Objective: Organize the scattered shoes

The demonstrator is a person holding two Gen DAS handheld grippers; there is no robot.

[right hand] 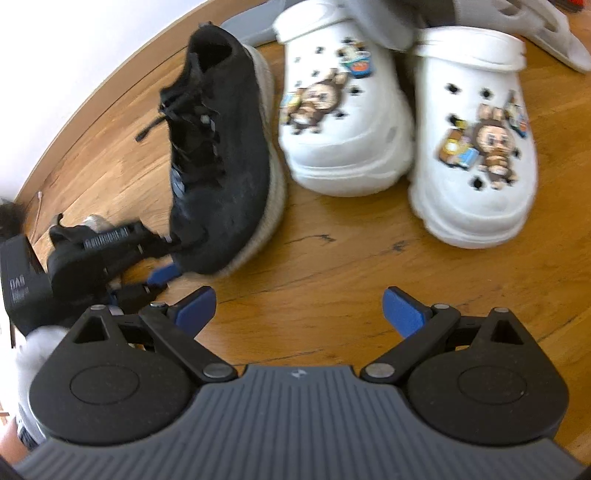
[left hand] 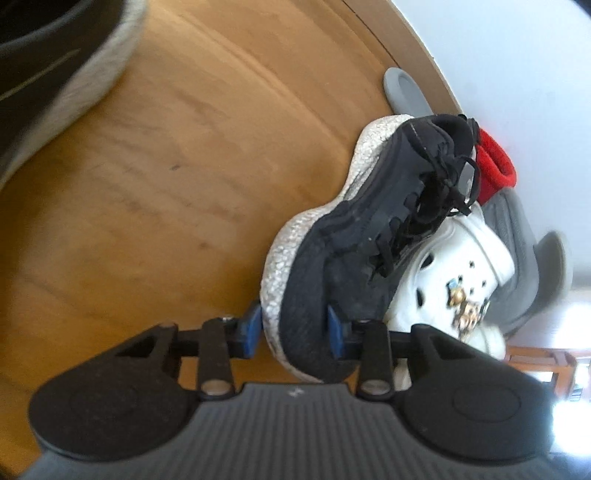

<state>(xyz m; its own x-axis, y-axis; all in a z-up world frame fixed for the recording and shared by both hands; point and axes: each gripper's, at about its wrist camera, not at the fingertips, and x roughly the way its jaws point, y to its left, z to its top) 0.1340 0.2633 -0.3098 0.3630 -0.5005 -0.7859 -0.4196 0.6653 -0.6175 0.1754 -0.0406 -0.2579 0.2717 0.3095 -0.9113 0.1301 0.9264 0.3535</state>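
Observation:
My left gripper is shut on the toe of a black sneaker with a white speckled sole, one blue pad on each side of the toe. The right wrist view shows the same sneaker tilted on the wooden floor, with the left gripper at its toe. Two white clogs with cartoon charms stand side by side to its right. My right gripper is open and empty above bare floor in front of the clogs. A second black sneaker fills the left wrist view's top left corner.
A white clog, grey slippers and a red shoe lie behind the held sneaker, along the white wall. Grey slippers also sit behind the clogs. The wooden floor stretches left.

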